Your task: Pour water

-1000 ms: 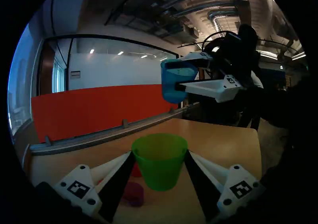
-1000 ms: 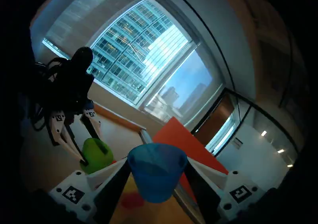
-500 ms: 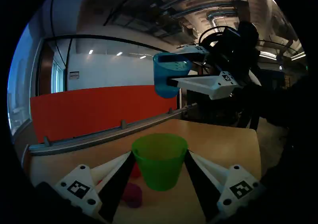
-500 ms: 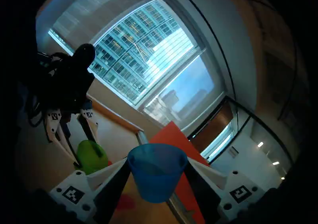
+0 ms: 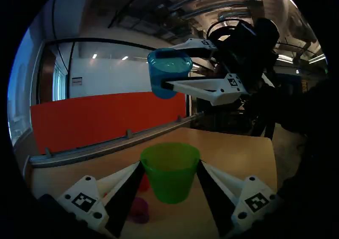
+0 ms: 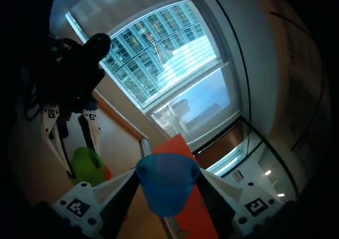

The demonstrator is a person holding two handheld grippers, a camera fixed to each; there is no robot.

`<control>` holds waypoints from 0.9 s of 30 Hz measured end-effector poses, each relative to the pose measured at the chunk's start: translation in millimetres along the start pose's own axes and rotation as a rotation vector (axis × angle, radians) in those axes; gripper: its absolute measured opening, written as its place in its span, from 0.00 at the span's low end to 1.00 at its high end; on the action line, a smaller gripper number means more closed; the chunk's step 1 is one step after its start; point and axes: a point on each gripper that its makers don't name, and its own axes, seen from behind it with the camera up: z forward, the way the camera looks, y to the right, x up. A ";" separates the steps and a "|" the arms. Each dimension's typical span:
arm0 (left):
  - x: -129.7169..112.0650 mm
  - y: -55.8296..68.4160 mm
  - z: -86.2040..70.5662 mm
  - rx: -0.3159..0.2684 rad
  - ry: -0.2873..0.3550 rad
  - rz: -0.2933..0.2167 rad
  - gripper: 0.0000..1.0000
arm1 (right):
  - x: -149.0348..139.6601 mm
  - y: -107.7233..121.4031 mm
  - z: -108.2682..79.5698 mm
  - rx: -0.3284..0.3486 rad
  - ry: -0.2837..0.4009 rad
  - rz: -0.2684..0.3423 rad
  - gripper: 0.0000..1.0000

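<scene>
A large window (image 6: 169, 61) with tall buildings behind it appears in the right gripper view. A long orange wall panel (image 5: 106, 112) runs behind the wooden table (image 5: 237, 150). The left gripper (image 5: 169, 165) is low over the table, and its two fingers press on the sides of a green cup (image 5: 170, 177). The cup is upright; I cannot tell if its bottom touches the table. The right gripper (image 6: 168, 171) is clenched on a blue cup (image 6: 167, 186). It holds this cup high in the air, above and beyond the green cup, with the mouth leaning toward the green one. A small purple cup (image 5: 140, 208) stands on the table, just beside the left gripper's left finger.
</scene>
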 end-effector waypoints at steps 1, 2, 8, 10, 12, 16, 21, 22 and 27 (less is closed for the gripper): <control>0.4 0.8 0.3 -0.002 0.000 0.000 0.86 | 0.2 0.5 0.5 0.000 -0.001 -0.009 0.91; 0.9 1.7 0.7 -0.004 0.001 0.001 0.86 | 0.5 1.1 1.1 0.000 -0.001 -0.018 0.91; 1.6 4.3 1.6 -0.011 0.001 0.006 0.86 | -0.1 6.9 4.8 -0.012 -0.009 -0.063 0.91; 2.0 5.4 2.0 -0.014 0.001 0.007 0.86 | 0.5 8.9 6.2 -0.016 -0.010 -0.074 0.91; 2.4 6.7 2.6 -0.017 0.000 0.008 0.86 | 1.2 10.8 7.6 -0.019 -0.010 -0.086 0.91; 2.6 9.2 3.9 -0.023 0.000 0.011 0.86 | 1.7 14.0 8.8 -0.024 -0.013 -0.110 0.91; 2.6 11.1 4.9 -0.029 0.000 0.010 0.85 | 1.0 17.1 8.8 -0.031 -0.016 -0.135 0.91; 2.6 11.3 5.0 -0.030 0.000 0.010 0.85 | 1.0 17.7 8.7 -0.033 -0.016 -0.138 0.91; 2.9 12.5 6.2 -0.033 -0.001 0.010 0.85 | 0.8 19.9 8.6 -0.038 -0.016 -0.151 0.91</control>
